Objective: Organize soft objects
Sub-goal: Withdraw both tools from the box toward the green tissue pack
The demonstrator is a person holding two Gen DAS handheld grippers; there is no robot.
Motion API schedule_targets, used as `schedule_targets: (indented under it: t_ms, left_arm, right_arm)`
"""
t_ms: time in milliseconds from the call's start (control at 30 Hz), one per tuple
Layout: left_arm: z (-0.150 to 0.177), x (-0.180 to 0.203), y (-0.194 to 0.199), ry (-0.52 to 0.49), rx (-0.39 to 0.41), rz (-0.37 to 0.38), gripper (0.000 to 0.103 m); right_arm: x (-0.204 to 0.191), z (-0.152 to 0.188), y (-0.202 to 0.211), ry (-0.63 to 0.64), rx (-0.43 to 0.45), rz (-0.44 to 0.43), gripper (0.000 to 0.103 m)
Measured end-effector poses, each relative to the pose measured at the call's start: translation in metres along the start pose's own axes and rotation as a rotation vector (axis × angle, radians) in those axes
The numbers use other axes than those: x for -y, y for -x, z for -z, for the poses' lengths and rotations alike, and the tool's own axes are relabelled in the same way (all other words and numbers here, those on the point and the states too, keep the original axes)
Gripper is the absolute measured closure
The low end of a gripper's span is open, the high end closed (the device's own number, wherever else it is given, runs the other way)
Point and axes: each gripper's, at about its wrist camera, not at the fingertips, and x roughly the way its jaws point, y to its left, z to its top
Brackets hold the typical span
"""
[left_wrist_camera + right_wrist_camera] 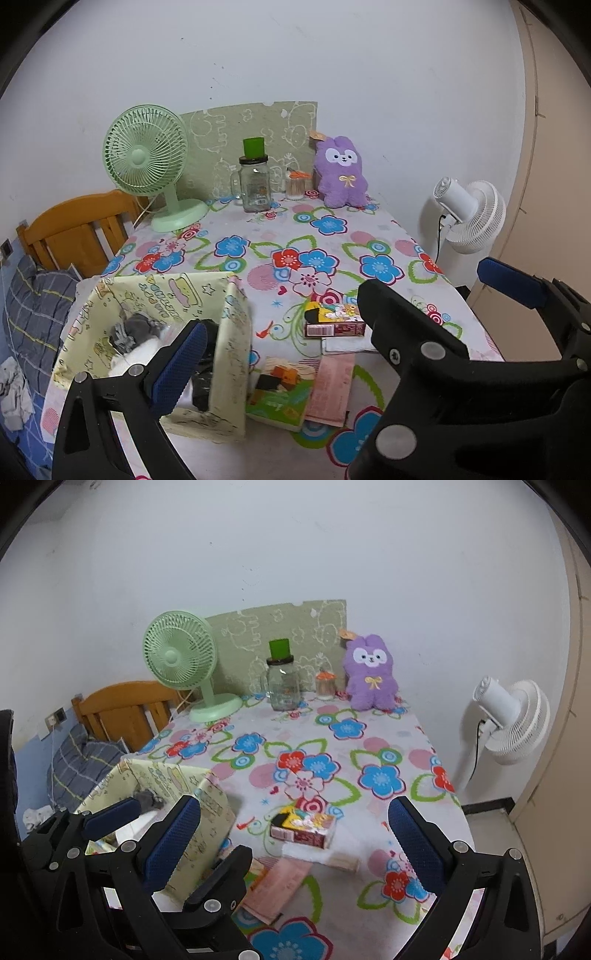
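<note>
Left wrist view: your left gripper [280,354] hangs wide, empty, by the fabric bin [229,354] w/ soft items inside. Right gripper [295,845] also wide, holding nothing. Purple plush [341,171] sits at table's far edge, probably next.

Purple plush toy [370,674] on floral tablecloth [369,746]

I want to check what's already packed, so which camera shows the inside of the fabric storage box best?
The left wrist view: it looks down into the fabric storage box, showing grey and white soft items. In the right wrist view both grippers block most of the opening.
</note>
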Motion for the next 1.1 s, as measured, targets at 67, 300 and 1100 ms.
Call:
schedule_targets:
  t_ms: [67, 300, 1100]
  left_arm:
    - [0.004, 0.005, -0.003, 0.004, 0.003, 0.007, 0.002]
    - [0.013, 0.017, -0.013, 0.003, -0.028, 0.039, 0.004]
    - [0.063, 0.034, -0.055, 0.021, -0.148, 0.046, 0.009]
  right_arm:
    - [0.005, 0.004, 0.0, -0.004, -0.006, 0.004, 0.0]
    - [0.019, 0.017, -0.002, -0.012, -0.01, 0.028, 0.0]
    - [0.039, 0.065, -0.035, 0.015, -0.11, 0.061, 0.0]
